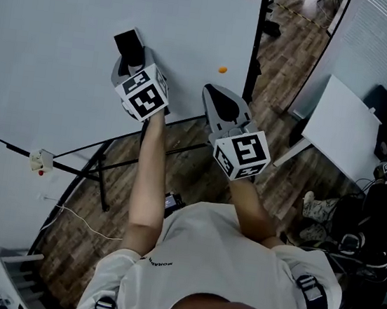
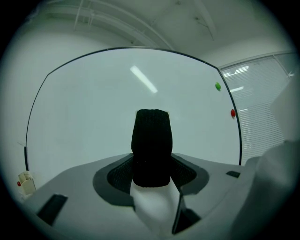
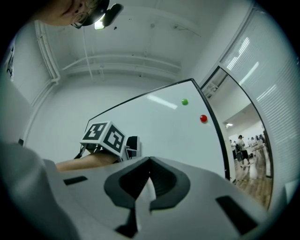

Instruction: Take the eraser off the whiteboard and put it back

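Readable text: none found. Markings by carrier:

1. Left gripper [image 1: 130, 56], cube [image 1: 143, 94]: black-and-white square code patterns on each visible face, blocky shapes only, no letters or digits. The same cube [image 3: 105, 137] shows two such faces in the right gripper view.
2. Right gripper [image 1: 221, 103], cube [image 1: 241, 154]: square code patterns of the same kind, one per face.
3. White shirt [image 1: 236, 262]: one short line of dark print [image 1: 160, 260] by the shoulder, upside down to the camera and too small to read.
4. Small cube [image 1: 385, 169] at the far right: a coded face, too small to make out.
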`<state>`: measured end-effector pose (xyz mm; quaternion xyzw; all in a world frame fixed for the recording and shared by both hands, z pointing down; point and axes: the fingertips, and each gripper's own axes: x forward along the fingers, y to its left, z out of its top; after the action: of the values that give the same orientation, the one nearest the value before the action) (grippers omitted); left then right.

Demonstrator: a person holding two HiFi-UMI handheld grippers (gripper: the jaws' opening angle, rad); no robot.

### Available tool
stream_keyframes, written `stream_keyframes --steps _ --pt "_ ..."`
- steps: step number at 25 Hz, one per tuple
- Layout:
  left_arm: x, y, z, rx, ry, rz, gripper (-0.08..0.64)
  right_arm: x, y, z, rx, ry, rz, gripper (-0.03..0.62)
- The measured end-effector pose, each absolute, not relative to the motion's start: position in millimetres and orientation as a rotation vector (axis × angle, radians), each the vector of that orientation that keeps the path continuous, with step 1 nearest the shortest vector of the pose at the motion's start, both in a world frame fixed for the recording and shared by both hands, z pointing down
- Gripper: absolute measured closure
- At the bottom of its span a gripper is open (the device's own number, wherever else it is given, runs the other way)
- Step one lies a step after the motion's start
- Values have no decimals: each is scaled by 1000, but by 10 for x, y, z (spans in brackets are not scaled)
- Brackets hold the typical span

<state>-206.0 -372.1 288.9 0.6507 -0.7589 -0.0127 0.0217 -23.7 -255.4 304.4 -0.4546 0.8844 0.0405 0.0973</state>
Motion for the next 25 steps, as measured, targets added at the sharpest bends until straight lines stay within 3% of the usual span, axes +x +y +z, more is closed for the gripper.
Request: stream_keyframes --steps 25 --pt "-1922 -3149 2814 2101 -2333 -87 333 -179 -2512 3080 -1410 2603 90 581"
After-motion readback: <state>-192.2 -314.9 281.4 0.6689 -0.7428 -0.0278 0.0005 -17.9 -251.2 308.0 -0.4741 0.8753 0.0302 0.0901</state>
